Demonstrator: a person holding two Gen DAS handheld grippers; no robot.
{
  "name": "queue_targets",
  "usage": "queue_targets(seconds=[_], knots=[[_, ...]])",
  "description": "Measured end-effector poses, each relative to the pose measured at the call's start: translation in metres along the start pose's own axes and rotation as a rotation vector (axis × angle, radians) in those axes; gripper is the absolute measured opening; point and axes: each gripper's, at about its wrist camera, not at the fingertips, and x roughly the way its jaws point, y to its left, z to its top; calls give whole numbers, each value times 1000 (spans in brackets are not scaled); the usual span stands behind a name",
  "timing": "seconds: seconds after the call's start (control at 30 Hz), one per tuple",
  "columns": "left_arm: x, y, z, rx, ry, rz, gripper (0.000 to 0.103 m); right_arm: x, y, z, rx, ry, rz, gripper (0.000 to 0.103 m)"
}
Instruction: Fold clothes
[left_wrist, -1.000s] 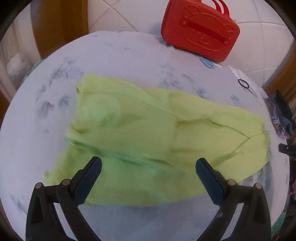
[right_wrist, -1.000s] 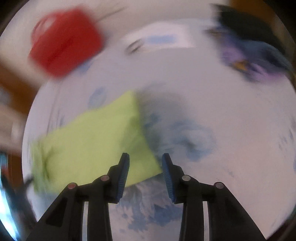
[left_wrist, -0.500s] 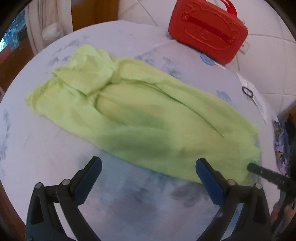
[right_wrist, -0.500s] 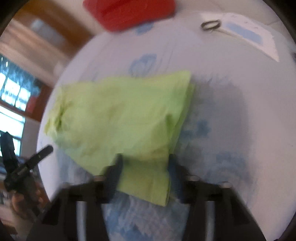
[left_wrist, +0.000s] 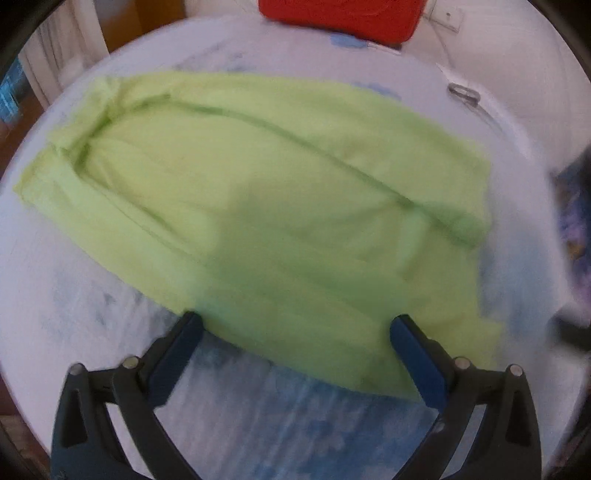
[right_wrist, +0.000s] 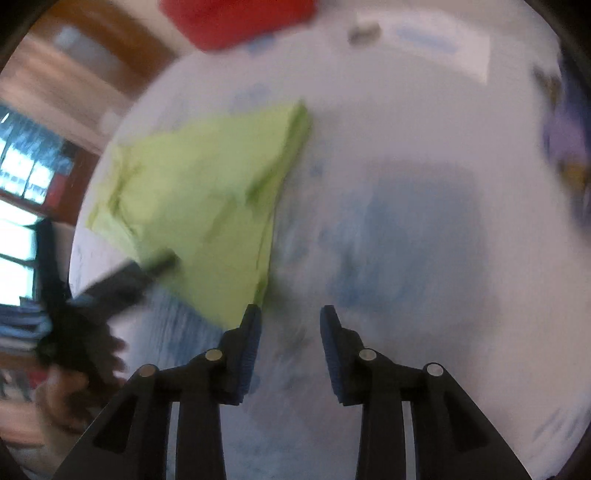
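My left gripper (left_wrist: 295, 332) has its jaws spread wide, both blue pads in view with nothing between them. My right gripper (right_wrist: 290, 325) has its jaws parted by a narrower gap, also holding nothing. From the right wrist view the left gripper shows blurred at the left, a hand (right_wrist: 70, 391) behind it.

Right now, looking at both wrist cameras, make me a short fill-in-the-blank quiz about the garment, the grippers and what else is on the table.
1. The garment spread on the table is ____ in color.
2. The case at the table's far edge is ____.
3. The left hand-held gripper has its jaws wide ____, holding nothing.
4. In the right wrist view, the garment lies to the ____ of the right hand-held gripper.

Missing words: green; red; open; left
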Motion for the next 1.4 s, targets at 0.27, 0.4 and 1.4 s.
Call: queue_targets(seconds=[0.27, 0.4, 1.4], knots=[[-25, -28, -33, -352, -39, 39, 103, 16, -12, 84, -425, -29, 55, 40], [-24, -50, -45, -465, -18, 36, 103, 38, -13, 108, -584, -20, 57, 65], [-55, -55, -16, -378, -196, 105, 10, 72, 22, 121, -839, -34, 142, 8]])
